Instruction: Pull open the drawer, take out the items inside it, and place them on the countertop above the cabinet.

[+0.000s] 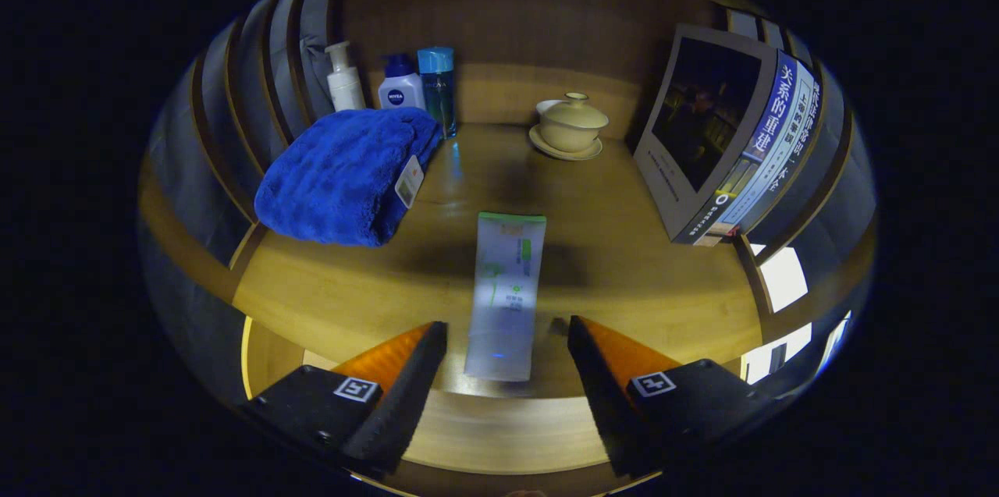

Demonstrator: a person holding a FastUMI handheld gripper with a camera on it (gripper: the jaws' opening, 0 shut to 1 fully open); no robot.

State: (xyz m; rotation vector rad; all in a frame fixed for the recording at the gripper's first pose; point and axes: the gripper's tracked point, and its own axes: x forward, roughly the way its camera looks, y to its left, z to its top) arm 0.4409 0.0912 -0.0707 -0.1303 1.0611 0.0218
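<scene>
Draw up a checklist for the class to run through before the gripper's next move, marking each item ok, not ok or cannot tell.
1. Gripper open, fingers apart: ok.
2. White tube lying flat on the countertop: ok.
3. Tube free of the fingers, gaps on both sides: ok.
4. Blue towel, lidded cup and book standing apart from the tube: ok.
5. Bottles upright at the back wall: ok.
6. Drawer emptied of items: cannot tell.
</scene>
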